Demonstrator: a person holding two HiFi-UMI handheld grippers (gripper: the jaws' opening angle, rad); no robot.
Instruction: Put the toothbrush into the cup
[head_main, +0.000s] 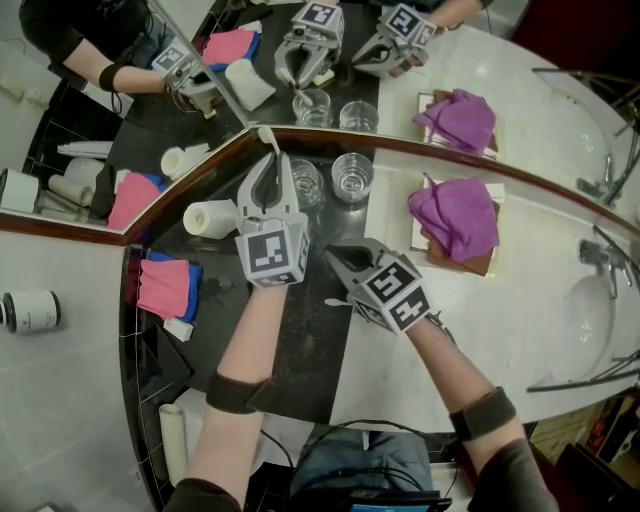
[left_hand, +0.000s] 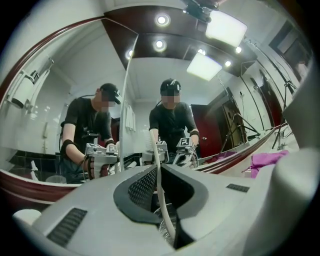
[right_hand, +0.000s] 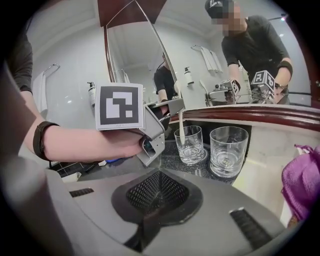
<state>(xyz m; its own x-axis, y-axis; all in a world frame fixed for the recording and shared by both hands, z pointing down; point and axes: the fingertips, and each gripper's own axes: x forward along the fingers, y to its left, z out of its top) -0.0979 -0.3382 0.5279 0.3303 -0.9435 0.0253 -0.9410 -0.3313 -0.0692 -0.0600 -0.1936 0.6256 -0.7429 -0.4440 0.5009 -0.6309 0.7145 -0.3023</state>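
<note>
My left gripper is shut on a white toothbrush, which stands upright between the jaws with its head up near the mirror. In the right gripper view the toothbrush's lower end dips into the mouth of the left of two clear glass cups, on the dark counter strip by the mirror. The other cup stands just to its right and is empty. My right gripper hangs nearer me, to the right of the left one, shut with nothing between its jaws.
A purple cloth lies on a wooden tray to the right of the cups. A rolled white towel and pink and blue cloths sit to the left. A sink with a faucet is at far right. The mirror stands right behind the cups.
</note>
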